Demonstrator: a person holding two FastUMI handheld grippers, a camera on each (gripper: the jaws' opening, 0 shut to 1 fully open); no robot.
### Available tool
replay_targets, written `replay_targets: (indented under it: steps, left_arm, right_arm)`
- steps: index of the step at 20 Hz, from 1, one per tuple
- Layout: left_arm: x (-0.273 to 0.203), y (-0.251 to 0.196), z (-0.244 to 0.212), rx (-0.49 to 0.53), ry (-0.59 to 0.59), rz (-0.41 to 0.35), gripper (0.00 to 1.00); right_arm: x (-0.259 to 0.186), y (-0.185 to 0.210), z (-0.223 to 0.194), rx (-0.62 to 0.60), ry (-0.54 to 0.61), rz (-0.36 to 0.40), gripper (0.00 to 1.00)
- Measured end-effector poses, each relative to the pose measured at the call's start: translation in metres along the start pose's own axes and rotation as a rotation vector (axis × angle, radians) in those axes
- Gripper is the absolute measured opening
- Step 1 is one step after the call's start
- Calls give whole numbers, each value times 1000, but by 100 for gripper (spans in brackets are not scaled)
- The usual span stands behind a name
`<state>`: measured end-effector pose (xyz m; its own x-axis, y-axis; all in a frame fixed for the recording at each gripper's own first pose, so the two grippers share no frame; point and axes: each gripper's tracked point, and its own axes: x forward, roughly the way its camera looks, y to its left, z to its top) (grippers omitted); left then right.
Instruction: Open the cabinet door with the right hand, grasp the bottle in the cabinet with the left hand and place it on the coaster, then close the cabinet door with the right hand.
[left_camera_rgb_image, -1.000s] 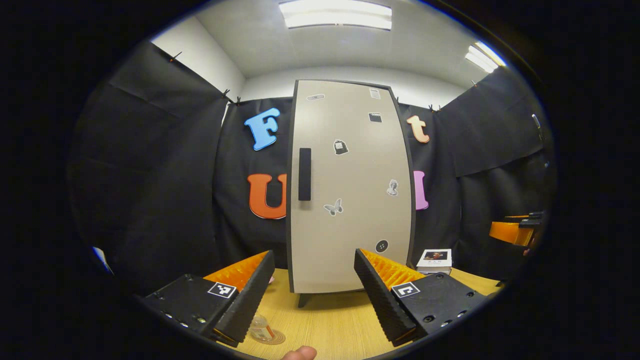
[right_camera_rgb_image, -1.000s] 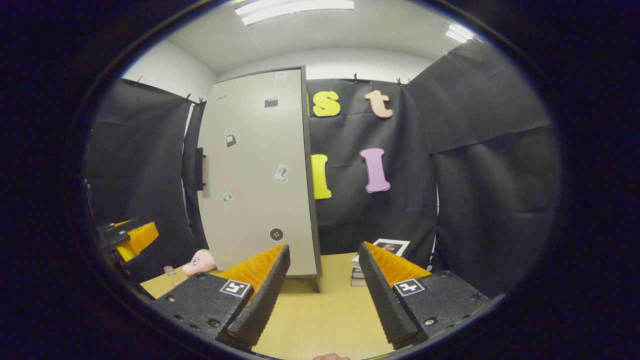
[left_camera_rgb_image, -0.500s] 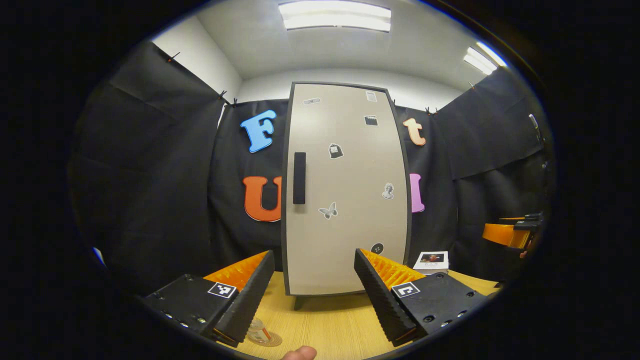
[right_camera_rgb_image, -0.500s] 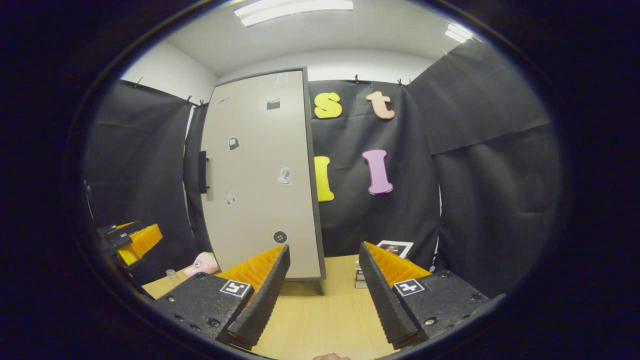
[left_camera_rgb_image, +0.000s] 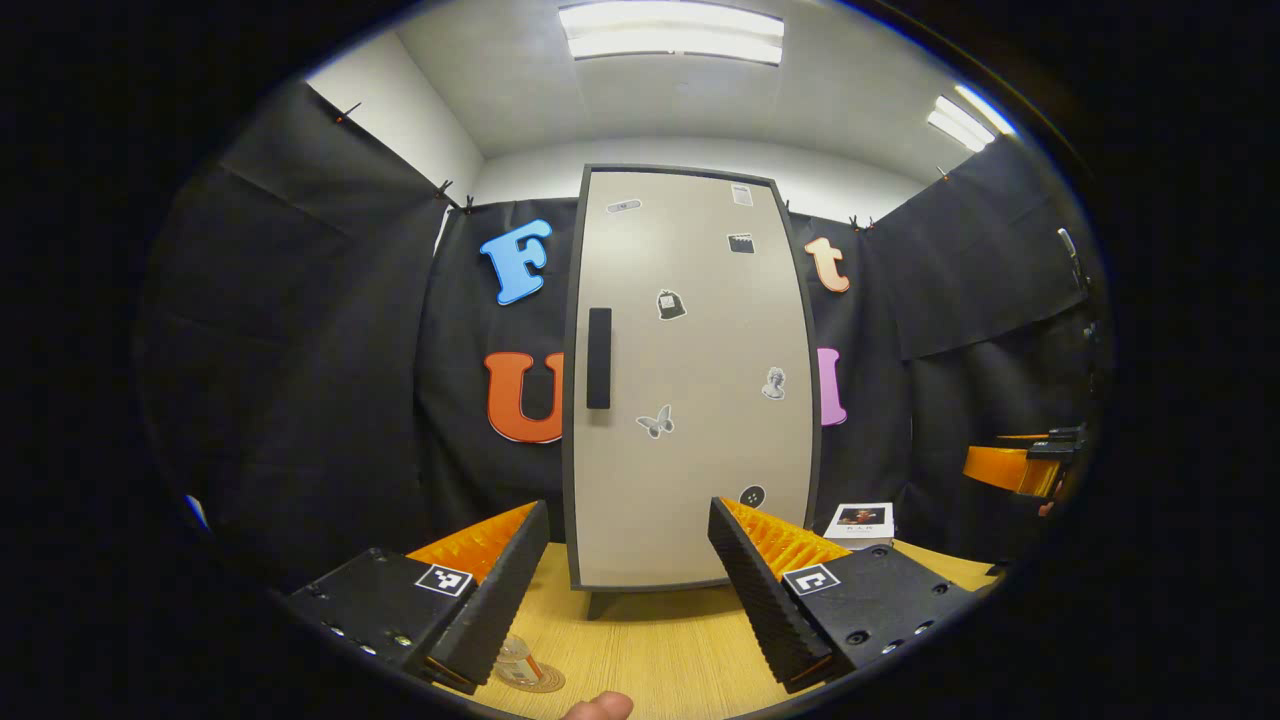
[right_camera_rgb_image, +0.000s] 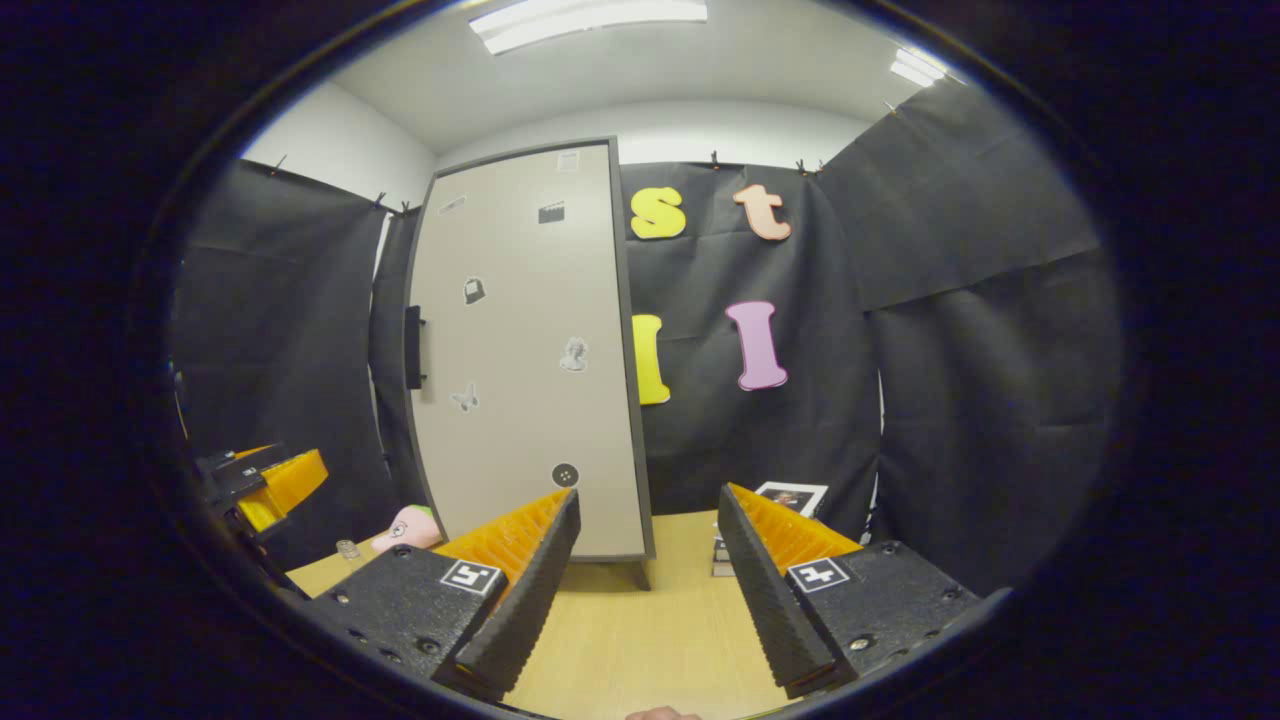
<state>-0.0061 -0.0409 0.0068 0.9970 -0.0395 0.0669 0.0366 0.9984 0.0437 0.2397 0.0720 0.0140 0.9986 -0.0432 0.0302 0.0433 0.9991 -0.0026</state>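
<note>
Since the cabinet door (left_camera_rgb_image: 690, 380) lies flush and shut in its dark frame and the bottle (left_camera_rgb_image: 517, 662) stands outside on the coaster (left_camera_rgb_image: 535, 682), I judge the task all but finished: door opened, bottle fetched and set down, door closed again, with nothing left beyond drawing both hands away. Taking the cabinet as the landmark, the bottle and coaster sit on the wooden table (left_camera_rgb_image: 650, 650) well in front of its lower left corner, partly hidden behind a finger of the left gripper (left_camera_rgb_image: 628, 585). That gripper hangs before the cabinet's foot with its fingers spread wide and nothing between them. The right gripper (right_camera_rgb_image: 648, 580) hovers to the right of the cabinet, its fingers likewise wide apart and empty, well clear of the handle (right_camera_rgb_image: 412, 347). Counting what shows: one cabinet with one door, one dark vertical handle near the door's left edge, and six small stickers (left_camera_rgb_image: 655, 422) scattered over the panel. There is one bottle, one coaster, and two grippers. One small stack of books (right_camera_rgb_image: 770, 505) rests on the table just beside the cabinet's lower right corner. One pink soft toy (right_camera_rgb_image: 405, 527) lies on the table near the cabinet's lower left corner in the right gripper view. A fingertip (left_camera_rgb_image: 598, 707) of the person shows in front of the cabinet.
</note>
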Motion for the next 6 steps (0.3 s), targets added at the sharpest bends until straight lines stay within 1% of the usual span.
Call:
replay_targets:
  steps: [6]
  left_arm:
    - [2, -2, 2, 13, -4, -10, 97]
  right_arm:
    - [5, 4, 4, -4, -10, 6, 90]
